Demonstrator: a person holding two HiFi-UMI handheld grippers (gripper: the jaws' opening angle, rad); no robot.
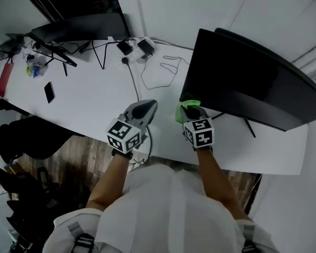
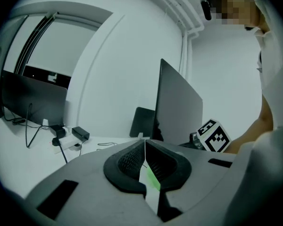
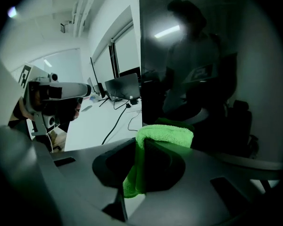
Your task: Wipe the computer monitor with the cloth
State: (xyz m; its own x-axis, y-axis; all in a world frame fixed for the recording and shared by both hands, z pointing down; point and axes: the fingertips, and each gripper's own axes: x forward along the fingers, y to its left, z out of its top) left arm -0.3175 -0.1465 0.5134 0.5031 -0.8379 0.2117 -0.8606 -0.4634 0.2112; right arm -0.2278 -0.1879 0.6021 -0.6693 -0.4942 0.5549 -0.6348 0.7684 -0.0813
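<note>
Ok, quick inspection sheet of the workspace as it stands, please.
Surface: white desk, no spills seen.
Job's things: black monitor upright at the desk's right; green cloth by its lower left corner, contact unclear.
Clutter: phone, red flat item at far left.
Grippers: right gripper shut on the green cloth; left gripper shut, empty.
Cables: black cable and thin looped cable lie near the power adapters.
Surroundings: second monitor at back left, black chair, wooden floor.

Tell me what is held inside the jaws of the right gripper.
A green cloth, pinched by the shut right gripper; its folded edge sticks out above. The part deep between the jaws is covered.
</note>
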